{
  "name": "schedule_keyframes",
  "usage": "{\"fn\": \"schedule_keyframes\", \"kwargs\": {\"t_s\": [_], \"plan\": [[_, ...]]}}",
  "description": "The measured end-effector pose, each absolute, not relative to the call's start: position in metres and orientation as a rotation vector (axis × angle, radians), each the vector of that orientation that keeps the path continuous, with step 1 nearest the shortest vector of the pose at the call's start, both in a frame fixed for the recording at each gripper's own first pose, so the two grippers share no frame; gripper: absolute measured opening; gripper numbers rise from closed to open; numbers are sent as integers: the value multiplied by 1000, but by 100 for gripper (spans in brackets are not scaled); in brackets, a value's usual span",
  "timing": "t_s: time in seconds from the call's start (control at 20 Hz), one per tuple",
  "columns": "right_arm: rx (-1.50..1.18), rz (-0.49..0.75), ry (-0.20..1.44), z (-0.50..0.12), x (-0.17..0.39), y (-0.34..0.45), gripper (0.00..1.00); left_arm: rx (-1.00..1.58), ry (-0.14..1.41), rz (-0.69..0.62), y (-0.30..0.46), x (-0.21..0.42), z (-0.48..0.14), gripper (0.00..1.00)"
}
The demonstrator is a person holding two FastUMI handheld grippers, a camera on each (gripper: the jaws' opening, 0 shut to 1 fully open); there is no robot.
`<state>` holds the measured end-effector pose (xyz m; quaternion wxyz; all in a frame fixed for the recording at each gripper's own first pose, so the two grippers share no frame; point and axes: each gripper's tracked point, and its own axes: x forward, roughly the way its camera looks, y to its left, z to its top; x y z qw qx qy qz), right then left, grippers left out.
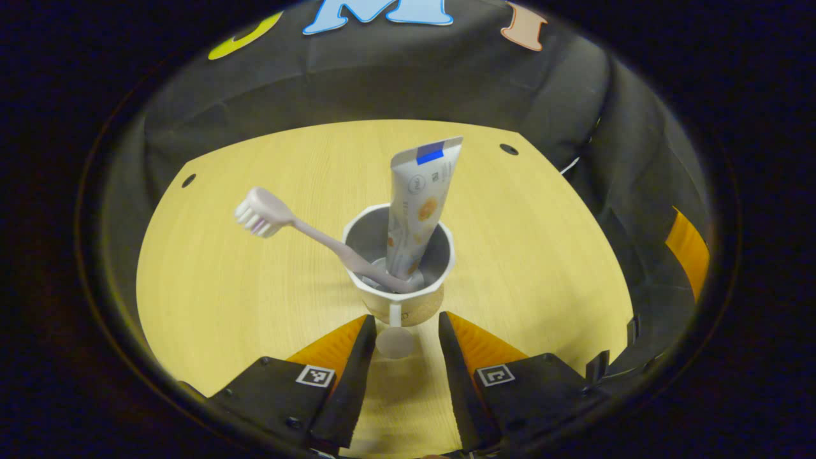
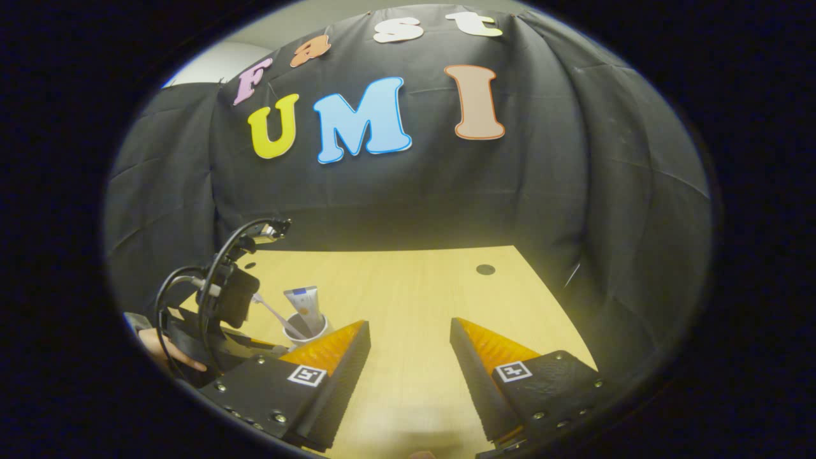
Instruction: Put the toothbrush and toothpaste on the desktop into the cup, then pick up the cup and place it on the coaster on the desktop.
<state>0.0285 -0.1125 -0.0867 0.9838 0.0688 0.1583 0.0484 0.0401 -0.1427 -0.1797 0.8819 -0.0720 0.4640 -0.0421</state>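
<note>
In the left gripper view the cup stands on a round wooden coaster on the yellow desktop; the toothpaste stands upright inside it, the toothbrush leans out to the left, bristles down; the left gripper sits just before the cup, jaws spread, grasping nothing; in the right gripper view the right gripper hangs released over bare desktop, the cup well off to its left beside the other gripper and a hand.

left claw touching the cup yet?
Apart. In the left gripper view the left claw is open, with bare desktop visible between each finger and the cup, which sits just beyond the fingertips.
</note>
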Motion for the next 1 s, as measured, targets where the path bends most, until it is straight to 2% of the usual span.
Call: {"fn": "schedule_keyframes", "kwargs": {"t_s": [0.05, 0.15, 0.35, 0.45, 0.6, 0.65, 0.75, 0.8, 0.85, 1.0], "plan": [[133, 90, 308, -82, 28, -111, 81, -155, 950, -96, -145, 36, -175, 75], [125, 80, 297, -77, 27, -107, 81, -160, 904, -106, -144, 29, -161, 82], [114, 72, 256, -65, 30, -96, 81, -153, 782, -96, -126, 19, -128, 81], [117, 55, 233, -56, 30, -92, 81, -132, 710, -81, -115, 17, -111, 92], [118, 35, 197, -45, 30, -86, 81, -105, 574, -56, -96, 18, -76, 91], [117, 34, 188, -43, 31, -82, 81, -100, 529, -44, -88, 19, -66, 95], [112, 35, 169, -35, 29, -76, 80, -94, 433, -22, -75, 22, -44, 91], [108, 33, 160, -32, 27, -73, 81, -92, 388, -12, -69, 22, -33, 95], [102, 30, 152, -29, 27, -70, 81, -86, 346, 0, -65, 23, -22, 91], [87, 28, 125, -18, 23, -58, 81, -63, 219, 29, -44, 24, 13, 91]]}}
